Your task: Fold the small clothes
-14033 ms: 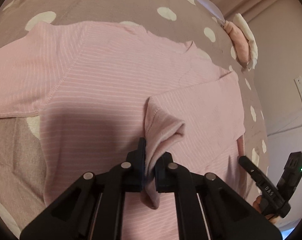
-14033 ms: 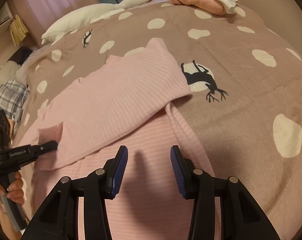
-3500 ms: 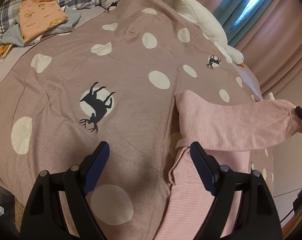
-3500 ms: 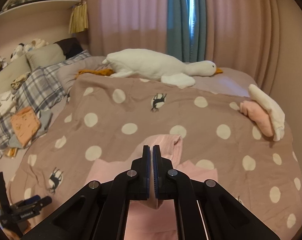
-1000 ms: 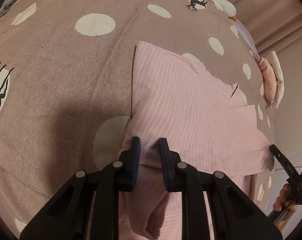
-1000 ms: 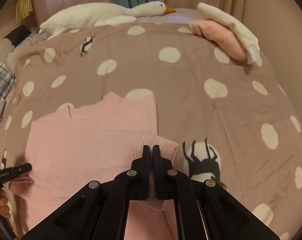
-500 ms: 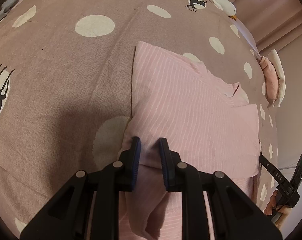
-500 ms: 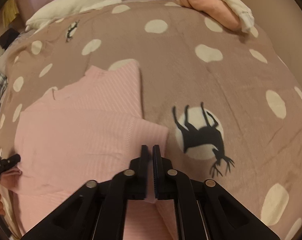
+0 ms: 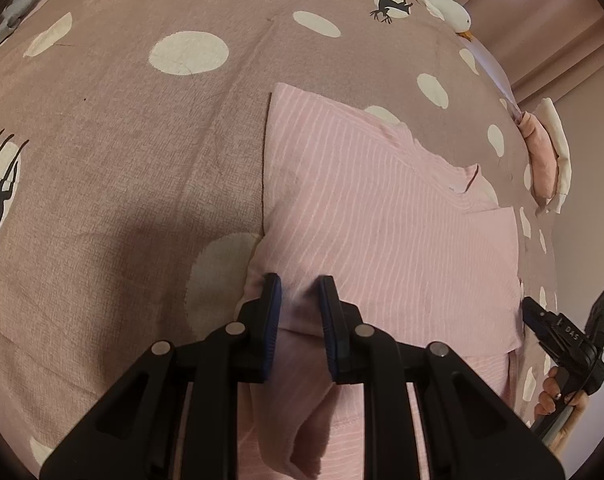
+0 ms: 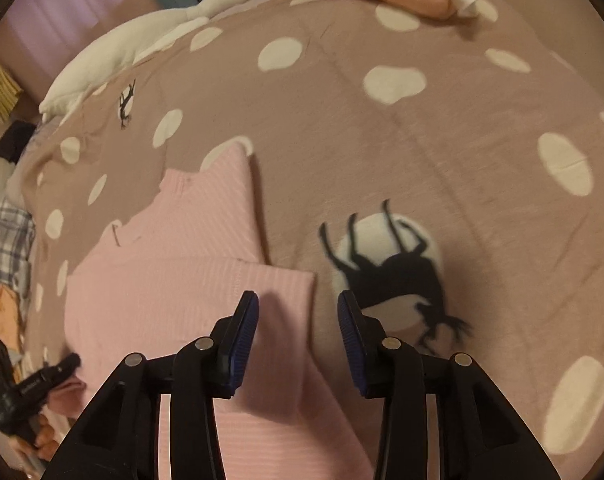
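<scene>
Since half a second ago, the right gripper [image 10: 298,334] has been letting go: its jaws were pinched on the corner of the folded-over flap and have just been opening, and that corner is now lying flat on the pink shirt [image 10: 174,292] with nothing pressed between the pads.

Left wrist view: the left gripper [image 9: 298,312] is standing with its jaws narrow, a bunched fold of the shirt [image 9: 381,216] sitting between them; the pads appear to be pressing on it. The shirt is lying on the spotted bedspread [image 9: 122,140], folded across its width, neckline pointing toward the stuffed goose [image 9: 449,8]. The right gripper [image 9: 541,320] is showing at the far side of the flap, just off its edge.

Right wrist view: the flap's free corner is resting just under the left-hand jaw, while the other jaw is hanging over bare bedspread [image 10: 441,152] beside the deer print [image 10: 393,268].

Assessment: the fabric is looking light, soft and limp, liable to sag and wrinkle when lifted by one point. Hold is best taken at hems and corners, both sides together, keeping the cloth taut.
</scene>
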